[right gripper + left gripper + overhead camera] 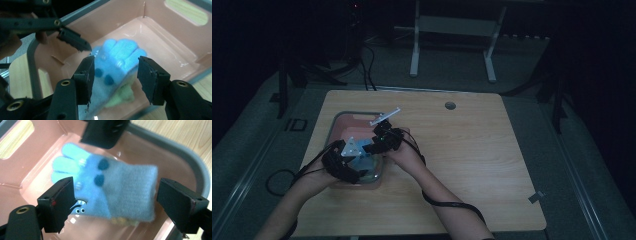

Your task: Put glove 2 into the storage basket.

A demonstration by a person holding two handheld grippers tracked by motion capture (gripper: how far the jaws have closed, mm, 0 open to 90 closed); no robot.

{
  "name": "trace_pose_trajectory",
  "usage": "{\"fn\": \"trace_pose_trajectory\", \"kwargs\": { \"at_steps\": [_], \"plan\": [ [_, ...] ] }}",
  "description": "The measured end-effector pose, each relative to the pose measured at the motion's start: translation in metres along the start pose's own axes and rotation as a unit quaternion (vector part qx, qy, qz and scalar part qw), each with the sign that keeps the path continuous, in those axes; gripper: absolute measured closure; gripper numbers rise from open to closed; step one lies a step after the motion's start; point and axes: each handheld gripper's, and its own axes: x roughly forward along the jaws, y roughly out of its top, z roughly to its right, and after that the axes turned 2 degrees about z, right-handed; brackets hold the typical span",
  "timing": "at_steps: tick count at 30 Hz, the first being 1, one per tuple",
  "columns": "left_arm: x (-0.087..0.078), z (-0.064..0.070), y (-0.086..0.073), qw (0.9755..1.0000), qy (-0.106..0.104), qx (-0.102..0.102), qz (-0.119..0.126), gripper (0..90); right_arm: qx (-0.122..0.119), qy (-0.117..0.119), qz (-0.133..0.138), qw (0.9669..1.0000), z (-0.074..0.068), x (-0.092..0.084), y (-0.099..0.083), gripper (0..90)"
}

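the blue glove [110, 187] lies flat on the floor of the pink bin [37, 152], which sits on the wooden bench [462, 150]. seen from the left claw [115, 202], the glove is straight ahead and below, framed between the two black jaws without either pad touching it; this claw is released, its jaws wide apart. the glove's long axis runs across that claw's gap, cuff toward the jaw on the right side of the left gripper view and fingertips toward the upper left, toward the bin's far wall. dark blue dots and small googly eyes mark its upper face.

from the right claw [116, 75], the glove [117, 57] also lies ahead and below the gap between the jaws, with its fingers pointing away from the claw and the cuff running back under it. this claw is released too, pads clear of the knit. a pale green knitted piece [122, 96] peeks out from under the glove, near the right claw's jaws.
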Motion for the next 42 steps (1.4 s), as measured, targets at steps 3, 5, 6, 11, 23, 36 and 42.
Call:
{"fn": "trace_pose_trajectory", "kwargs": {
  "at_steps": [3, 5, 6, 11, 23, 36, 42],
  "plan": [
    [-0.004, 0.001, 0.005, 0.9998, -0.001, -0.012, 0.018, 15.2, -0.003, 0.005, 0.008, 1.0, 0.0, -0.012, -0.003, 42.2],
    [-0.005, 0.003, 0.008, 0.9996, -0.006, -0.014, 0.025, 15.1, -0.005, 0.006, 0.011, 0.9999, 0.002, -0.02, -0.006, 38.0],
    [-0.006, 0.005, 0.01, 0.9995, -0.009, -0.014, 0.027, 14.8, -0.005, 0.009, 0.015, 0.9998, 0.003, -0.024, -0.008, 35.8],
    [-0.006, 0.018, 0.021, 0.999, -0.024, -0.001, 0.037, 14.8, -0.009, 0.018, 0.026, 0.9995, 0.01, -0.044, -0.019, 27.2],
    [0.004, 0.045, 0.045, 0.9957, -0.057, 0.007, 0.073, 13.4, -0.013, 0.018, 0.023, 0.9995, 0.025, -0.069, -0.052, 17.6],
    [0.024, 0.071, 0.066, 0.9926, -0.102, 0.02, 0.063, 1.8, -0.005, 0.009, 0.015, 0.9998, 0.044, -0.089, -0.085, 18.0],
    [0.034, 0.084, 0.072, 0.9904, -0.118, 0.032, 0.066, 1.9, -0.01, -0.003, 0.015, 0.9998, 0.052, -0.098, -0.099, 17.0]
  ]
}}
